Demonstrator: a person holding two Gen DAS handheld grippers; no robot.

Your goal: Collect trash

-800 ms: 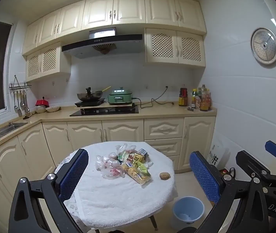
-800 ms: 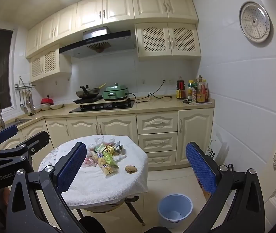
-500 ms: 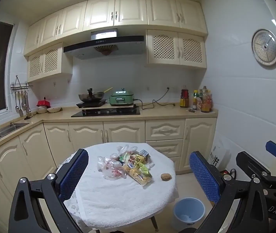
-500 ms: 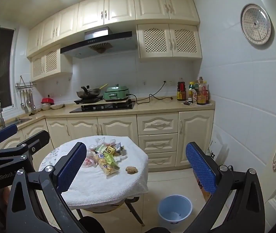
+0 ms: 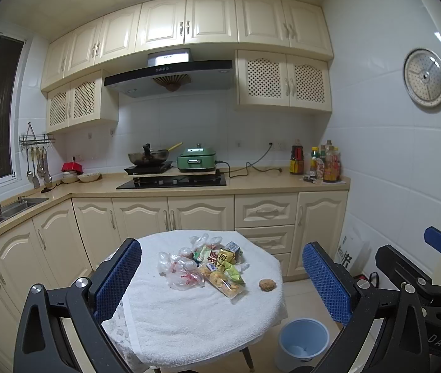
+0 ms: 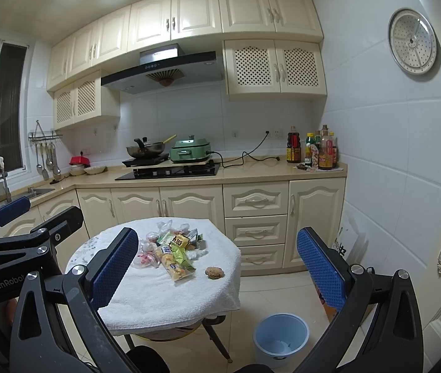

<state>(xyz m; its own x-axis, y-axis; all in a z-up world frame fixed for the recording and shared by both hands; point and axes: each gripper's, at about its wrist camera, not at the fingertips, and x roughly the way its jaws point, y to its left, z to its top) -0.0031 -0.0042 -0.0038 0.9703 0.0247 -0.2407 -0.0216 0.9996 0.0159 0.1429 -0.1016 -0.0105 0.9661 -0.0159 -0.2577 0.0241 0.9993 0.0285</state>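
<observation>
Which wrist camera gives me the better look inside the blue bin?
The right wrist view: the blue bin stands whole on the floor, its white contents visible. In the left wrist view the blue bin sits lower, its right edge behind a finger.

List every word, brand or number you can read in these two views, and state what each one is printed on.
"GenRobot", cut off at the frame edge: on the left gripper body, right wrist view.
"DAS": on the right gripper body, left wrist view.
Chinese characters on the yellow snack packet: too small to read.
Print on the white bag against the wall: partly hidden, not readable.
Bottle labels on the counter: blurred.
Range hood badge: too small.
</observation>
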